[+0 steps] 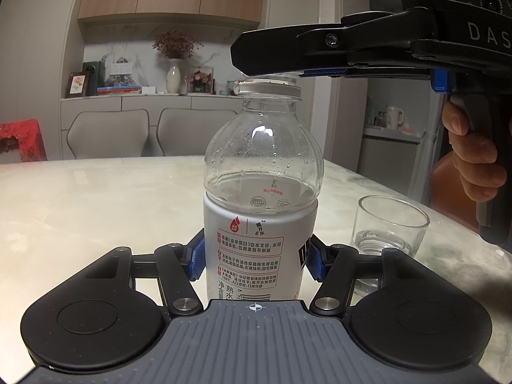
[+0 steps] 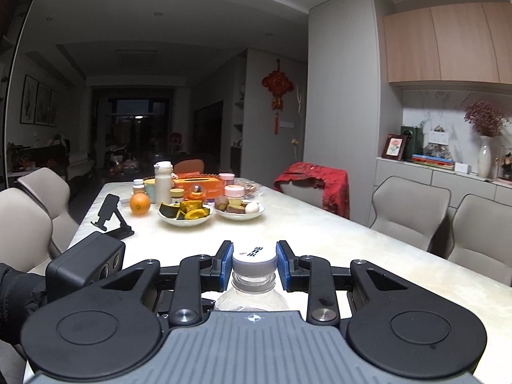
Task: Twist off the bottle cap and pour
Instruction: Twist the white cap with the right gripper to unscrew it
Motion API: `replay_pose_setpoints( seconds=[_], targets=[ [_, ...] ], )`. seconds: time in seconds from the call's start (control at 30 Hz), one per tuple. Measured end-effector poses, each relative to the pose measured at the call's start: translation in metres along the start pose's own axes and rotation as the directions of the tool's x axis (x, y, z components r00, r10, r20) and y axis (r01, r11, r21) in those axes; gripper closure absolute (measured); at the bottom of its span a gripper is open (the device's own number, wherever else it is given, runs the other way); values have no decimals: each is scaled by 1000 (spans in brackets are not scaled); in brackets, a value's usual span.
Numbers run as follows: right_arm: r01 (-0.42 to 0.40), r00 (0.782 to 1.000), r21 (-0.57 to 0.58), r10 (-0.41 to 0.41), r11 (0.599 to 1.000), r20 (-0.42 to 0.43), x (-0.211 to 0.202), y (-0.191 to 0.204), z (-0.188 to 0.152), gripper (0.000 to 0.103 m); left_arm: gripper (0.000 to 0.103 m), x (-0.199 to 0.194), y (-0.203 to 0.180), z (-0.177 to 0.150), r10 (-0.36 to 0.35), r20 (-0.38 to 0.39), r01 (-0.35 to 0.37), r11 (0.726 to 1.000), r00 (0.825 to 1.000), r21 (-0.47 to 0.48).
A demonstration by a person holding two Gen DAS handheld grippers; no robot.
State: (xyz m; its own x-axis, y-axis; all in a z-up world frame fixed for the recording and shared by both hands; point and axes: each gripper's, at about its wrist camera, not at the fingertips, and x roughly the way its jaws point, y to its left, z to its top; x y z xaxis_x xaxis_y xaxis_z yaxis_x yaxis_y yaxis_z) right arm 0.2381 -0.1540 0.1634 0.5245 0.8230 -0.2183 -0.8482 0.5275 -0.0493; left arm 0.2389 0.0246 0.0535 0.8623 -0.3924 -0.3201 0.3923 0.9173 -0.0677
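Note:
A clear plastic bottle (image 1: 260, 172) with a white label stands upright on the pale marble table (image 1: 96, 198). My left gripper (image 1: 256, 257) is shut on the bottle's labelled body, blue pads on both sides. The bottle's white cap (image 2: 254, 259) sits between the blue pads of my right gripper (image 2: 254, 264), which come at it from the right side and press its sides. In the left wrist view the right gripper (image 1: 272, 70) covers the cap. A short clear glass (image 1: 388, 224) stands on the table right of the bottle.
At the table's far end are two bowls of food (image 2: 185, 212), an orange (image 2: 140, 204), a white flask (image 2: 163, 183), a tissue box (image 2: 200, 185) and a phone stand (image 2: 110, 216). Grey chairs (image 2: 412, 208) line the sides.

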Motion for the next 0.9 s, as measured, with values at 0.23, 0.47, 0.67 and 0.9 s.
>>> replay_pose_setpoints(
  seconds=[0.23, 0.47, 0.67, 0.9],
  targets=[
    [58, 998, -6, -58, 998, 15, -4, 14, 0, 69, 43, -1, 0, 1, 0, 0, 0, 1000, 1000, 0],
    [163, 986, 0, -163, 987, 46, -4, 31, 1, 55, 43, -2, 1, 2, 0, 0, 0, 1000, 1000, 1],
    [251, 965, 9, -251, 968, 73, -4, 45, 1, 56, 43, -3, 1, 1, -1, 0, 1, 1000, 1000, 1],
    [311, 949, -19, -309, 950, 65, 14, 46, -10, 62, 43, -3, 0, 2, -1, -1, 1, 1000, 1000, 0]
  ],
)
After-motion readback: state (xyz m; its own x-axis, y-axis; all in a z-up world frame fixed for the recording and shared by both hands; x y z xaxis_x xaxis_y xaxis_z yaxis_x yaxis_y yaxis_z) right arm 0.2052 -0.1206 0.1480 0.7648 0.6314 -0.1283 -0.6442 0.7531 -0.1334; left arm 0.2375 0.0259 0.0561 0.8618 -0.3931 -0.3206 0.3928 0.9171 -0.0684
